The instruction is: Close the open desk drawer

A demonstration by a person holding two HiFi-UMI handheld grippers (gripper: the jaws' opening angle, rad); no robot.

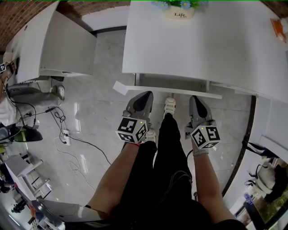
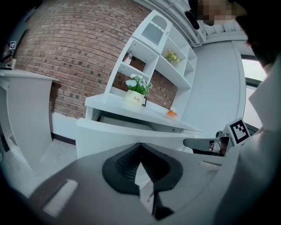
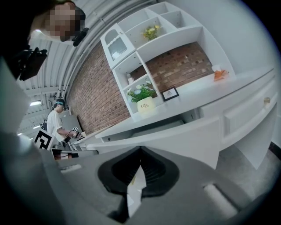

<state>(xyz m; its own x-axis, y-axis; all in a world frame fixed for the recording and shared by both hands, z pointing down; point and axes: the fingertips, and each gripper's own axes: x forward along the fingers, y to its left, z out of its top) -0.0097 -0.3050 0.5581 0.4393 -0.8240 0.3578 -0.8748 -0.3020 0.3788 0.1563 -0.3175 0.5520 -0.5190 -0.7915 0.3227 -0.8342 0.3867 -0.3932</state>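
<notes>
The white desk (image 1: 198,40) has its drawer (image 1: 173,89) pulled out toward me; the pale front panel shows below the desktop edge. My left gripper (image 1: 140,99) points at the drawer front's left part, just short of it. My right gripper (image 1: 197,102) points at its right part, also slightly apart from it. Both have their jaws together with nothing between them. In the left gripper view the drawer front (image 2: 127,138) fills the space ahead of the left gripper (image 2: 140,147). The right gripper view shows the drawer (image 3: 175,136) just beyond the right gripper (image 3: 140,150).
A flower pot (image 1: 179,10) and an orange item (image 1: 279,29) sit on the desk. A second white desk (image 1: 54,45) stands to the left, with cables (image 1: 67,139) on the tiled floor. A bag (image 1: 270,173) lies right. A person (image 3: 55,121) works far off.
</notes>
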